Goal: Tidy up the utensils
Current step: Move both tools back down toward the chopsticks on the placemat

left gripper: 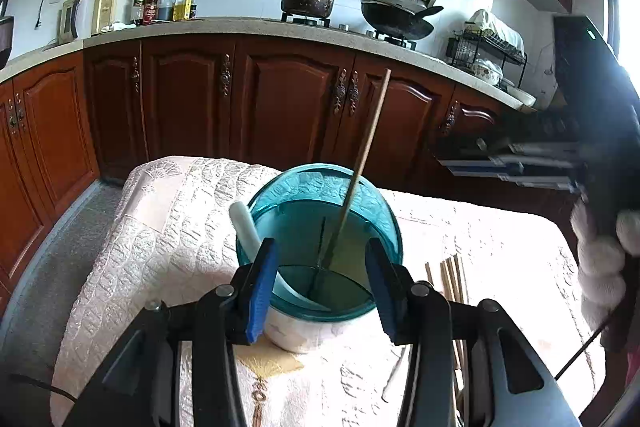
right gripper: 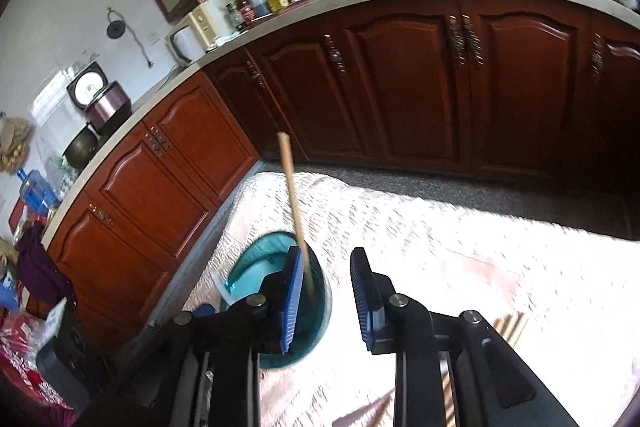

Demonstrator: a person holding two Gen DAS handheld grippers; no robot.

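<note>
From the left wrist, the left tool [left gripper: 322, 291] stood wide astride the teal holder [left gripper: 320, 239], pads clear of it, one chopstick [left gripper: 362, 163] leaning inside; with nothing steadying it, a knock might have tipped it on the quilted counter [left gripper: 168, 227].

From the right wrist, the right tool [right gripper: 326, 299] was parted and empty beside that chopstick [right gripper: 294, 203]; it could have clipped it reaching for the loose chopsticks [right gripper: 512, 327].

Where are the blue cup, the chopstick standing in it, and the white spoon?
blue cup [left gripper: 376, 215], left wrist view, far inner wall near the rim.
chopstick [left gripper: 370, 131], left wrist view, mid-shaft above the cup.
white spoon [left gripper: 245, 223], left wrist view, handle outside the rim.
</note>
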